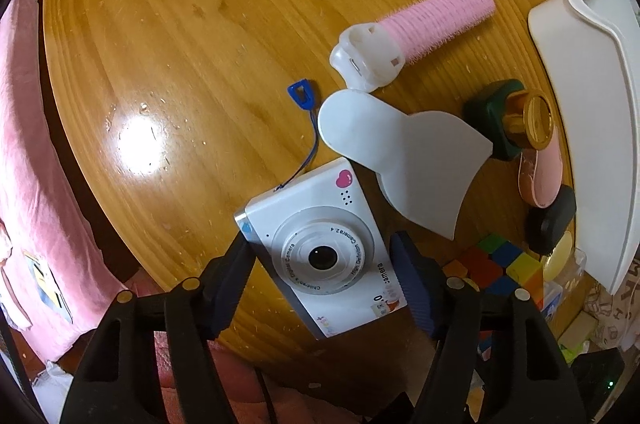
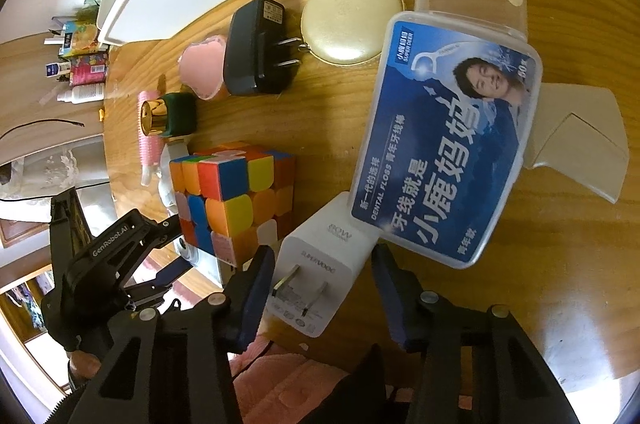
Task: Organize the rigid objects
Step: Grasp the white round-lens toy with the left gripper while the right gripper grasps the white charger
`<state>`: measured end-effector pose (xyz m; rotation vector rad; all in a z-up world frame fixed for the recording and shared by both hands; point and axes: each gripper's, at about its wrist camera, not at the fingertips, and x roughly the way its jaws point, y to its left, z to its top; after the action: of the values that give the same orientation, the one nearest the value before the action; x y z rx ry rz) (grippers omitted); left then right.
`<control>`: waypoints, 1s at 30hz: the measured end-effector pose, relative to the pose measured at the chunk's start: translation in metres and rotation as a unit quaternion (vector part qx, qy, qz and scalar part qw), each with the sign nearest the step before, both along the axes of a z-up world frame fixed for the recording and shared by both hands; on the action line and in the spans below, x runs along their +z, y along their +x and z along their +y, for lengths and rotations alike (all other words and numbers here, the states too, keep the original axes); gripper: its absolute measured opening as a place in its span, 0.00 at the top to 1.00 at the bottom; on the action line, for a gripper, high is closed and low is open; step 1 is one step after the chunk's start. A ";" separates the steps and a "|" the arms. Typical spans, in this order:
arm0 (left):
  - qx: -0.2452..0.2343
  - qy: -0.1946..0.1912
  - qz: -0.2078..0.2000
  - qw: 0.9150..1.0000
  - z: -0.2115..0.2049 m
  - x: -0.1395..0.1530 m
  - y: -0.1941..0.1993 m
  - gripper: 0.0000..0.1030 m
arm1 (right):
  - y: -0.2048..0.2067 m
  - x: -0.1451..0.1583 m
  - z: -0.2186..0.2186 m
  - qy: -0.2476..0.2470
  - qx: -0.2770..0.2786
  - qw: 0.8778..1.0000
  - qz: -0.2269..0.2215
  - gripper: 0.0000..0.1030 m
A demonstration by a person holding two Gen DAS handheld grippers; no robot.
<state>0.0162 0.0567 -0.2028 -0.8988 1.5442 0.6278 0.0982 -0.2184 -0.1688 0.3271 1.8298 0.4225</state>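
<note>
A white children's digital camera (image 1: 320, 244) lies lens up near the round wooden table's (image 1: 180, 64) front edge, its blue strap (image 1: 308, 128) trailing away. My left gripper (image 1: 320, 244) straddles the camera, open, its fingers close beside the two short sides. In the right wrist view a white plug-in charger (image 2: 320, 272) lies prongs toward me between the fingers of my right gripper (image 2: 323, 256), open, with a gap on the right side. A blue dental floss box (image 2: 444, 144) rests partly on the charger's far end.
A white tray (image 1: 580, 64) stands at the table's far right. Between both grippers sit a colour cube (image 2: 232, 196), a black adapter (image 2: 256, 48), a gold compact (image 2: 352, 20), a green bottle (image 2: 172, 114), a pink roller (image 1: 440, 20) and a white flat piece (image 1: 408, 160).
</note>
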 end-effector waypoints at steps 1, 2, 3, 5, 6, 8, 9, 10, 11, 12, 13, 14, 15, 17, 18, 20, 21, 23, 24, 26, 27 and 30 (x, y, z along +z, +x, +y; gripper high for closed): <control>-0.001 0.000 -0.001 1.000 0.000 0.001 -0.002 0.30 | -0.001 0.002 -0.002 0.001 -0.003 1.000 -0.002 0.55; -0.003 -0.001 -0.002 1.000 0.000 0.003 -0.004 0.30 | -0.002 0.003 -0.003 0.001 -0.006 1.000 -0.004 0.56; -0.004 -0.002 -0.004 1.000 -0.001 0.003 -0.006 0.30 | -0.004 0.004 -0.005 0.002 -0.010 1.000 -0.006 0.57; -0.005 -0.004 -0.008 1.000 -0.003 0.004 -0.010 0.30 | -0.007 0.007 -0.009 0.004 -0.018 1.000 -0.010 0.60; -0.006 -0.005 -0.011 1.000 -0.005 0.003 -0.011 0.31 | -0.008 0.008 -0.011 0.003 -0.021 1.000 -0.012 0.61; -0.007 -0.007 -0.019 1.000 -0.005 0.006 -0.016 0.31 | -0.011 0.010 -0.015 0.001 -0.027 0.999 -0.017 0.63; -0.008 -0.007 -0.023 1.000 -0.004 0.008 -0.021 0.31 | -0.012 0.011 -0.017 0.000 -0.030 0.999 -0.019 0.64; -0.008 -0.007 -0.027 1.000 -0.004 0.010 -0.024 0.31 | -0.013 0.013 -0.019 -0.002 -0.034 0.999 -0.022 0.64; -0.008 -0.006 -0.029 1.000 -0.004 0.012 -0.027 0.31 | -0.015 0.014 -0.021 -0.003 -0.036 0.999 -0.024 0.64; -0.007 -0.003 -0.032 0.999 -0.004 0.015 -0.031 0.31 | -0.016 0.015 -0.023 -0.003 -0.039 0.999 -0.027 0.65; -0.008 0.001 -0.035 0.999 -0.004 0.018 -0.034 0.32 | -0.018 0.017 -0.024 -0.004 -0.042 0.999 -0.029 0.65; -0.010 0.004 -0.039 0.999 -0.005 0.022 -0.037 0.32 | -0.020 0.018 -0.025 -0.004 -0.045 0.999 -0.030 0.65; -0.011 0.006 -0.045 0.999 -0.006 0.026 -0.041 0.33 | -0.022 0.019 -0.027 -0.004 -0.048 0.998 -0.033 0.65; -0.015 0.009 -0.056 0.998 -0.007 0.032 -0.045 0.36 | -0.025 0.023 -0.030 -0.004 -0.053 0.998 -0.041 0.65; -0.018 0.012 -0.060 0.998 -0.008 0.036 -0.047 0.36 | -0.026 0.025 -0.031 -0.004 -0.055 0.998 -0.044 0.65; -0.023 0.016 -0.069 0.997 -0.010 0.042 -0.050 0.38 | -0.029 0.029 -0.033 -0.004 -0.059 0.997 -0.052 0.65; -0.026 0.018 -0.075 0.997 -0.011 0.046 -0.052 0.38 | -0.031 0.031 -0.034 -0.004 -0.060 0.997 -0.055 0.65; -0.032 0.021 -0.085 0.996 -0.014 0.052 -0.057 0.38 | -0.034 0.036 -0.036 -0.004 -0.064 0.996 -0.065 0.65; -0.035 0.024 -0.093 0.995 -0.016 0.056 -0.060 0.38 | -0.036 0.038 -0.037 -0.003 -0.064 0.995 -0.070 0.65; -0.042 0.028 -0.106 0.993 -0.017 0.064 -0.059 0.38 | -0.040 0.045 -0.038 -0.001 -0.063 0.994 -0.084 0.65; -0.045 0.031 -0.114 0.992 -0.018 0.068 -0.060 0.38 | -0.042 0.049 -0.039 0.000 -0.060 0.994 -0.095 0.65; -0.056 0.040 -0.134 0.989 -0.024 0.080 -0.061 0.39 | -0.047 0.060 -0.038 0.004 -0.056 0.991 -0.119 0.65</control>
<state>-0.0449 0.0324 -0.1227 -0.7946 1.3089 0.4635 0.0508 -0.2562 -0.1089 0.3675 1.5691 0.3742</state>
